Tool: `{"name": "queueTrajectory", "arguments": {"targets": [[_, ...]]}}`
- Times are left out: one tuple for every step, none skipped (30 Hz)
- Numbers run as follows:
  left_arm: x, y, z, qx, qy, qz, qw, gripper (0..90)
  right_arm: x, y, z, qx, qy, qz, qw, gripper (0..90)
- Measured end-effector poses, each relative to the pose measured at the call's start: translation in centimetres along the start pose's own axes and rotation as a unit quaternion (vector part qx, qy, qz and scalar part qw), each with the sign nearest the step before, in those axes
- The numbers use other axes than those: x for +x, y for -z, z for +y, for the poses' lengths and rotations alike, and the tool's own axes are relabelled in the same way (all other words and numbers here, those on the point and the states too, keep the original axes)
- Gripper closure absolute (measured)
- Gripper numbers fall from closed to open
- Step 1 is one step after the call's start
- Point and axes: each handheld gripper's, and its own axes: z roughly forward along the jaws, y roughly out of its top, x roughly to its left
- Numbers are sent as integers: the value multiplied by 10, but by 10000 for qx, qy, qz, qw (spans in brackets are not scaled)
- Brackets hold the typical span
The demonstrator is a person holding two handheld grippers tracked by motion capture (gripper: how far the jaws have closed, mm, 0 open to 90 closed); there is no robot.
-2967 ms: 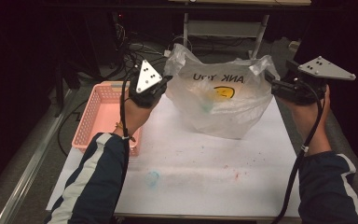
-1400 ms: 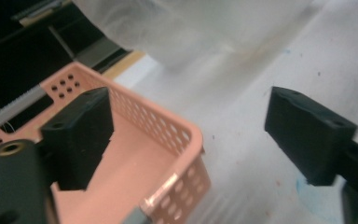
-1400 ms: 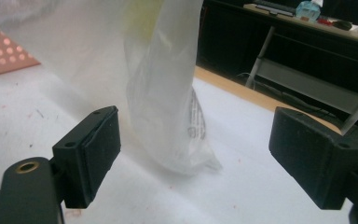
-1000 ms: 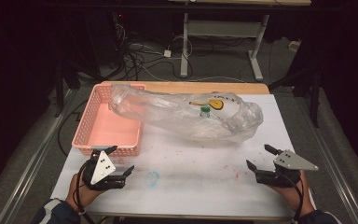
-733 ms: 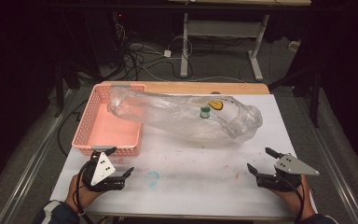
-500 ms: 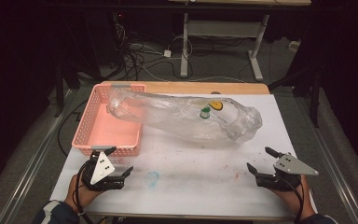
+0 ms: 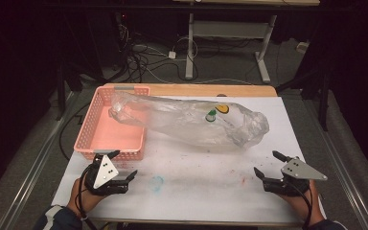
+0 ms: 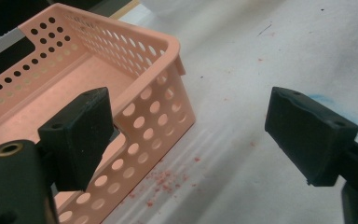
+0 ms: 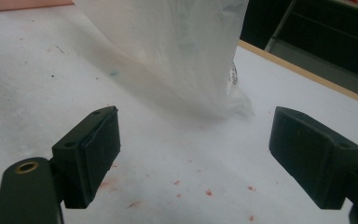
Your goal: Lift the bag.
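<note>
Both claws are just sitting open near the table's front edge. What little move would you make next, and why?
Probably reach the right gripper forward toward the near end of the bag. Both it and the left gripper are open and hold nothing, and the bag lies across the table with one end over the basket; in the right gripper view it sits just ahead of the jaws.

Two black grippers, left gripper [image 7: 117, 168] and right gripper [image 7: 265, 165], carried grey triangular plates with dots, black cables, brass-ringed screw holes.
</note>
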Motion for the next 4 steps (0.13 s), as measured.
{"name": "queueTrajectory", "arguments": {"targets": [[0, -1, 0, -6, 12, 1, 10000, 152, 0, 0, 0, 1, -2, 8, 10000, 172], [0, -1, 0, -7, 17, 0, 10000, 152, 0, -1, 0, -3, -3, 5, 10000, 172], [0, -1, 1, -13, 25, -3, 10000, 152, -1, -1, 0, 8, -17, 1, 10000, 172], [0, -2, 1, -14, 30, -5, 10000, 152, -1, -1, 0, 19, -28, -6, 10000, 172]]}}
